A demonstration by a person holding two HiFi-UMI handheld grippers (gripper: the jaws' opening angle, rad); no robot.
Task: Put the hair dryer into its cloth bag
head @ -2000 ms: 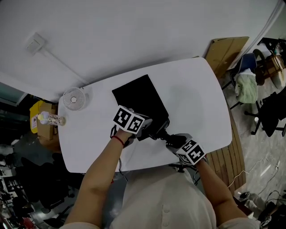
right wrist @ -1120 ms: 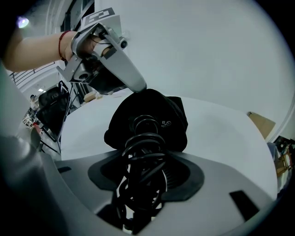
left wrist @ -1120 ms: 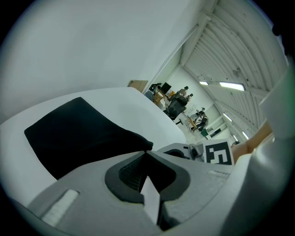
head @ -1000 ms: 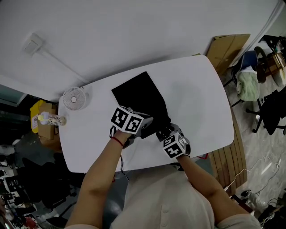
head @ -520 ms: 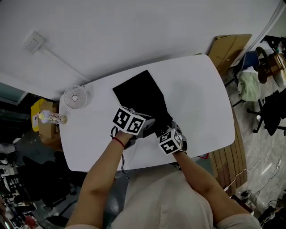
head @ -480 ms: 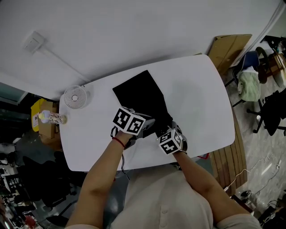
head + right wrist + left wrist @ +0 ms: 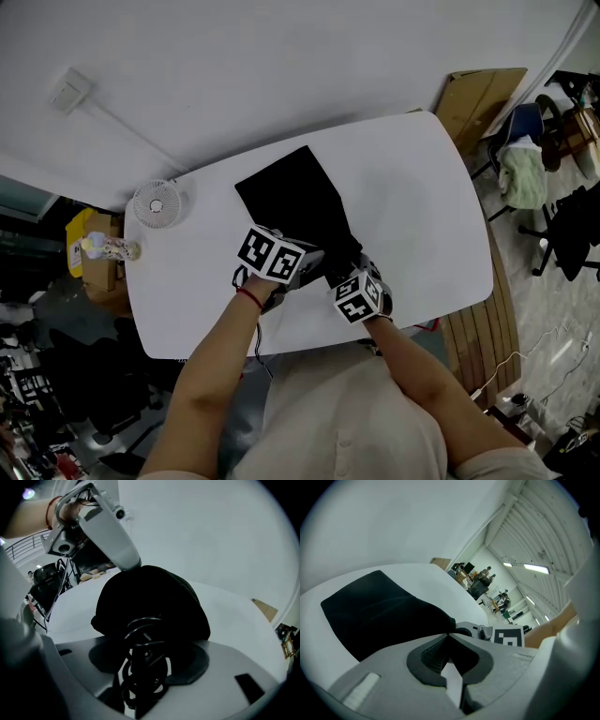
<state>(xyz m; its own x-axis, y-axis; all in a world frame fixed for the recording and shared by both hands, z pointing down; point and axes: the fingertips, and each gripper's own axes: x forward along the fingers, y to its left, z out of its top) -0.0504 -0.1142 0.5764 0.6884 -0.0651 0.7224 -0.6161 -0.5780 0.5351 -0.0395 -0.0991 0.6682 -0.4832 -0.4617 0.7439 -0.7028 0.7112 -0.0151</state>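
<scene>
While the black hair dryer [image 7: 143,663], cord coiled round its handle, is going head-first into the flat black cloth bag [image 7: 292,199] on the white rounded table [image 7: 422,216], the right gripper [image 7: 149,641] is clamping that handle. It is angling downward; pushing straight along the bag looks wisest. The left gripper [image 7: 448,633], jaws closed, is pinching the bag's mouth edge alongside.

We are seeing the black cloth bag [image 7: 295,202] lying on the white table [image 7: 412,187], its near end bulging; the black hair dryer [image 7: 145,665], cord coiled around it, is sticking into that end.
</scene>
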